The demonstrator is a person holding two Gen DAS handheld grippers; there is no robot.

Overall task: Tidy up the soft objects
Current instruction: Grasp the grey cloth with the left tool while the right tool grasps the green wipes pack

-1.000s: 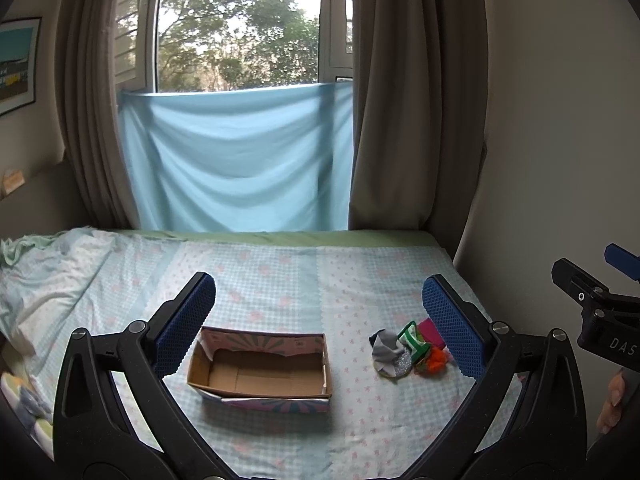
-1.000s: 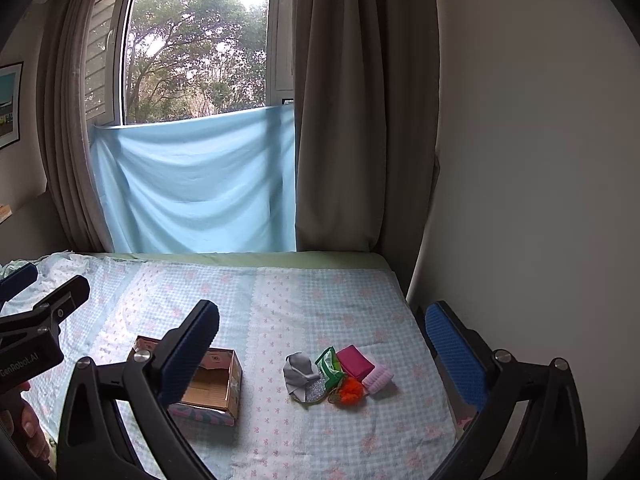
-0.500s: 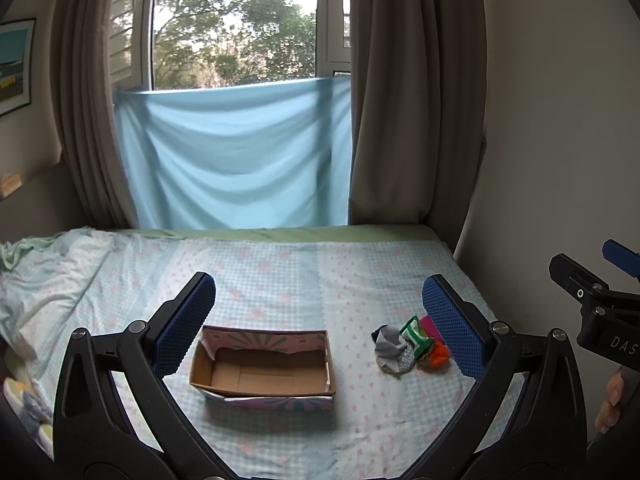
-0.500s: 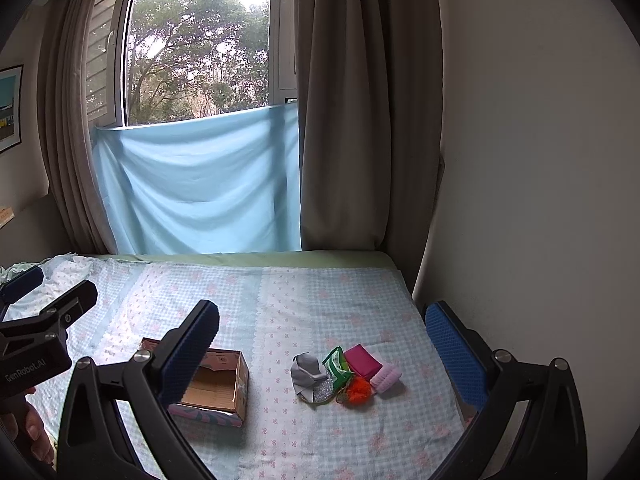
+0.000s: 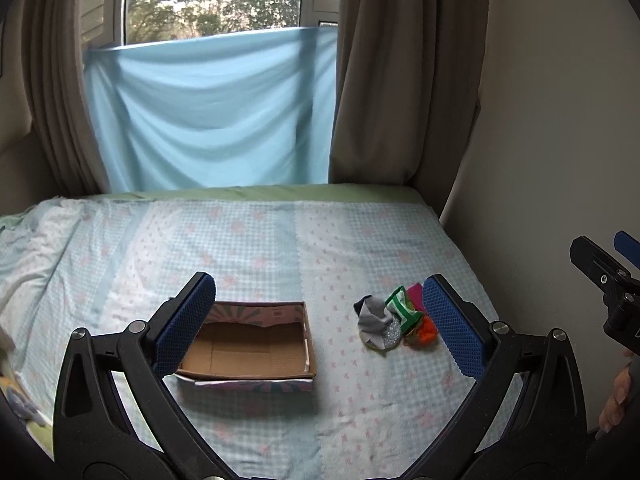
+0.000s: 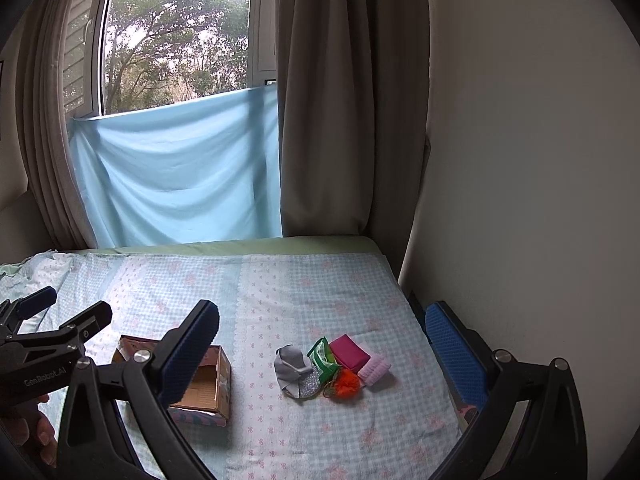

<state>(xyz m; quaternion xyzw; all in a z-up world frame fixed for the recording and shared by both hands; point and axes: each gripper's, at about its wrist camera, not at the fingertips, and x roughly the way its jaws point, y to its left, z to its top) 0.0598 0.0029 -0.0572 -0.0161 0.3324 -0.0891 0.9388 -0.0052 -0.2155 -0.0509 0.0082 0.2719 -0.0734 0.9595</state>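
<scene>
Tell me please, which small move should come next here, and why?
Probably lower the right gripper toward the grey sock. Both grippers are open and hold nothing, the cardboard box is empty, and the soft pile lies on the right side.

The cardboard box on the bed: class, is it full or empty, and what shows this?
Empty. The left wrist view looks into the open cardboard box and shows only its bare brown floor; the soft items lie in a cluster on the bedsheet beside it.

Checked bedsheet (image 5: 280, 240), brown curtain (image 6: 332, 120) — blue cloth (image 5: 212, 120), window (image 6: 172, 36)
</scene>
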